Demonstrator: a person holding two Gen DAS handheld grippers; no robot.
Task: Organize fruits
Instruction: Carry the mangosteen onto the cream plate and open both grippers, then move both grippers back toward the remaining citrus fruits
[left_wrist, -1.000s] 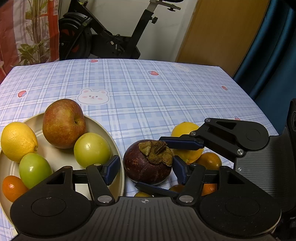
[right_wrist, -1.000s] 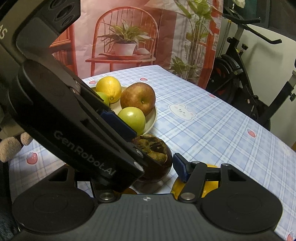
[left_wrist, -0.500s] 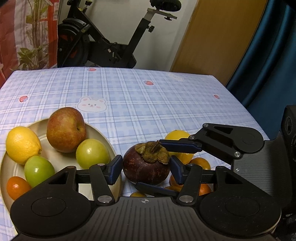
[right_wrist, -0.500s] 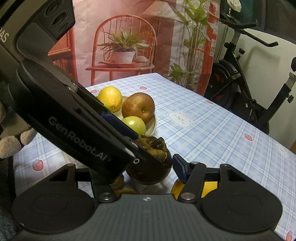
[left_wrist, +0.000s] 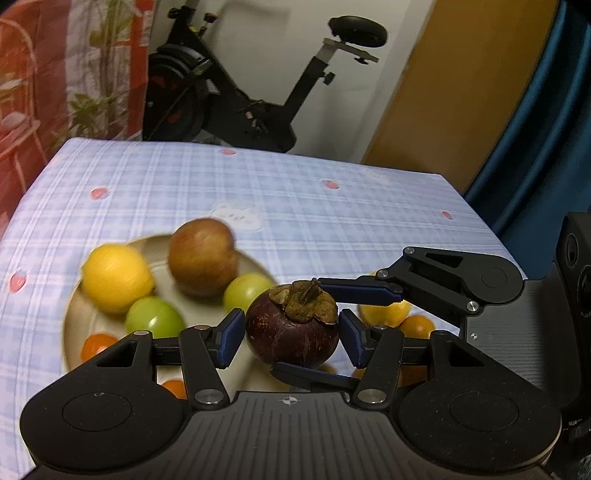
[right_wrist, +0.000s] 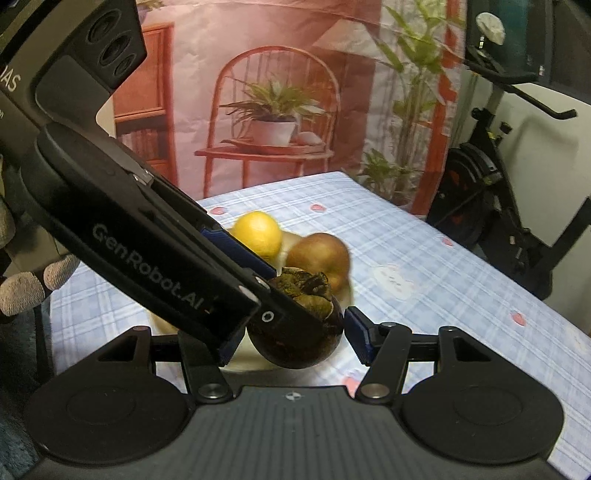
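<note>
Black exercise bike (left_wrist: 255, 92) beyond the checked tablecloth (left_wrist: 295, 206); printed backdrop (right_wrist: 295, 92).

A dark purple-brown round mangosteen (left_wrist: 291, 338) wears a dry olive-brown calyx. The matte black grippers carry navy blue pads (left_wrist: 229, 339). The cloth-covered table (left_wrist: 295, 206) is pale blue with white plaid and small pink strawberries, plus a white bear face. On the cream ceramic plate (left_wrist: 74, 321) sit a bright yellow lemon (left_wrist: 115, 277), a reddish-brown apple (left_wrist: 202, 256), two yellow-green round fruits (left_wrist: 153, 320) and a small orange citrus (left_wrist: 96, 344). The backdrop curtain (right_wrist: 295, 92) is printed in salmon pink with a red chair and green plants.
</note>
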